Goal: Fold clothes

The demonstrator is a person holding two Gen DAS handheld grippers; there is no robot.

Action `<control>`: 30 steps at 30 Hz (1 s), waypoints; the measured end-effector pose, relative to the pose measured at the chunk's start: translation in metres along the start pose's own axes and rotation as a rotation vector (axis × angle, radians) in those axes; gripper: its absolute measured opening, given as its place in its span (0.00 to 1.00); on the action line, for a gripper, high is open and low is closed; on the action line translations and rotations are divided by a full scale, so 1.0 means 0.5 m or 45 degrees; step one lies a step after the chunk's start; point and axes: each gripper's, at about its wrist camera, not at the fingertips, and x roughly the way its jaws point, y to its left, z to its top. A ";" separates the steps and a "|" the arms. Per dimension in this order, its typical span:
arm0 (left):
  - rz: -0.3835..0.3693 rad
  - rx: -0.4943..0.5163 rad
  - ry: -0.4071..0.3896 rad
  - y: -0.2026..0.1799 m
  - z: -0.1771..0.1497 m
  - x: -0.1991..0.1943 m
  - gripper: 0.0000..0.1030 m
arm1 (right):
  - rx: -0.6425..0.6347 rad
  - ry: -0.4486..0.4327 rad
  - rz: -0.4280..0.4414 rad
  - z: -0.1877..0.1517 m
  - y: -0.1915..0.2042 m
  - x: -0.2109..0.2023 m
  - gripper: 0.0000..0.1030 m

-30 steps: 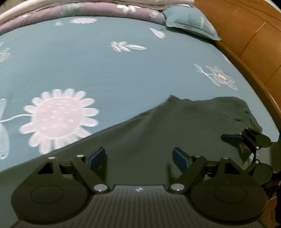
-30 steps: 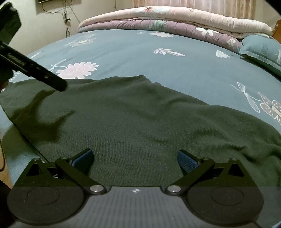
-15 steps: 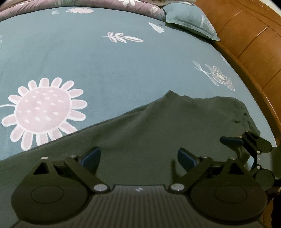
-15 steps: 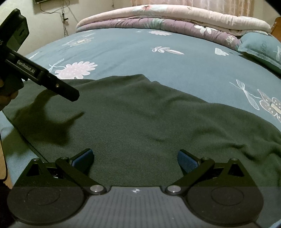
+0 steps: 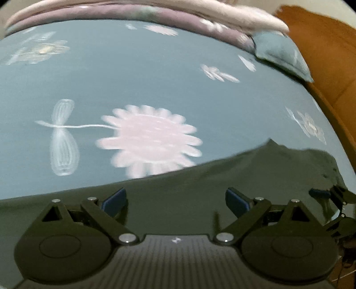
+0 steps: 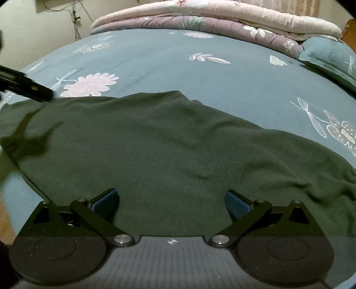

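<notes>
A dark green garment (image 6: 173, 142) lies spread flat on the teal flowered bed sheet (image 6: 200, 75). In the left wrist view the same garment (image 5: 244, 177) fills the lower half. My left gripper (image 5: 175, 200) hovers open over the garment's left part, nothing between its blue pads. My right gripper (image 6: 171, 200) is open too, low over the garment's near middle. The left gripper's body (image 6: 26, 86) shows at the left edge of the right wrist view, and the right gripper (image 5: 331, 195) shows at the right edge of the left wrist view.
Folded pink and purple quilts (image 6: 222, 20) are stacked at the far side of the bed, with a teal pillow (image 6: 329, 57) beside them. A wooden headboard (image 5: 322, 55) runs along the right. A wall with cables (image 6: 55, 26) stands at the far left.
The left gripper has swung left and lifted its view, so the pink flower now sits centred; its image is blurred. In the right wrist view the left gripper's body has drawn back leftward.
</notes>
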 end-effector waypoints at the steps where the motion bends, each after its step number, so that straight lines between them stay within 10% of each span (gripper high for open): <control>1: 0.008 0.016 -0.008 0.014 -0.005 -0.016 0.93 | 0.001 0.014 -0.013 0.004 0.003 0.000 1.00; 8: 0.147 0.290 0.047 0.076 -0.065 -0.044 0.93 | -0.101 0.033 -0.172 0.045 0.099 -0.030 1.00; 14: 0.122 0.428 0.060 0.138 -0.087 -0.068 0.93 | -0.070 0.004 -0.089 0.075 0.243 -0.022 1.00; 30: 0.106 0.220 0.074 0.321 -0.155 -0.112 0.95 | -0.104 0.192 -0.125 0.135 0.406 0.059 1.00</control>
